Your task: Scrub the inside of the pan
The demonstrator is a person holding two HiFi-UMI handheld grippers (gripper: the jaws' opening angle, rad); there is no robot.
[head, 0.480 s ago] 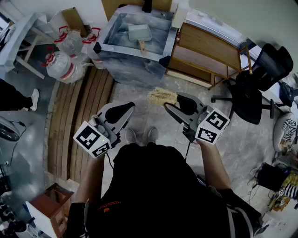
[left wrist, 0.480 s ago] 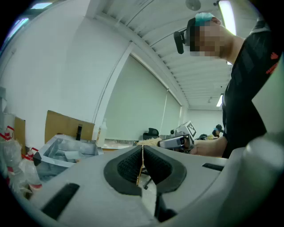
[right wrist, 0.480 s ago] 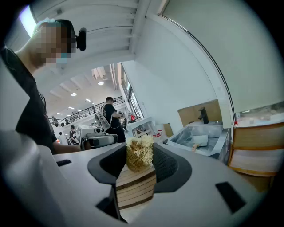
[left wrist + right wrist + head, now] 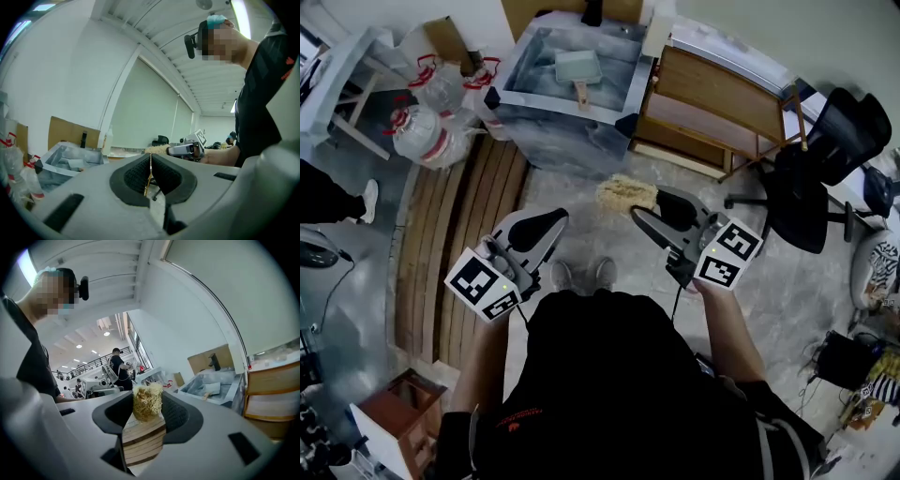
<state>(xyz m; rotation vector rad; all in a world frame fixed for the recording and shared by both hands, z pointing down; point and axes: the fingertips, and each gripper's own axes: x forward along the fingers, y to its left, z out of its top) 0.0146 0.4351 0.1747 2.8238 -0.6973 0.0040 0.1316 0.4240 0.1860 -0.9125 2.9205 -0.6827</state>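
Grey floor point(image 4: 581, 178) fills the head view, with water bottles point(image 4: 420, 131) at the far left beside a strip of wooden planks point(image 4: 487, 197). Behind them stands a lined tub point(image 4: 517, 86), and the pan point(image 4: 579, 66) lies inside it, pale with a wooden handle, well apart from both tools.

The left gripper point(image 4: 561, 217) is clenched on nothing. Its own view shows the pads pressed together with only a thin seam between them. Against the picture half a second back it has slid a little to the left and down, while the tub sits slightly higher in the view. That looks like a small settling of stance, not a reach.

Just to its right, the straw-coloured scrubber point(image 4: 625, 193) is pinched in the right gripper point(image 4: 634, 212), much where it was before. A wooden shelf point(image 4: 722, 98) and an office chair point(image 4: 811, 173) stand further right.

Scrubbing has not begun. The tool is in hand, but it hangs over the floor, short of the tub.
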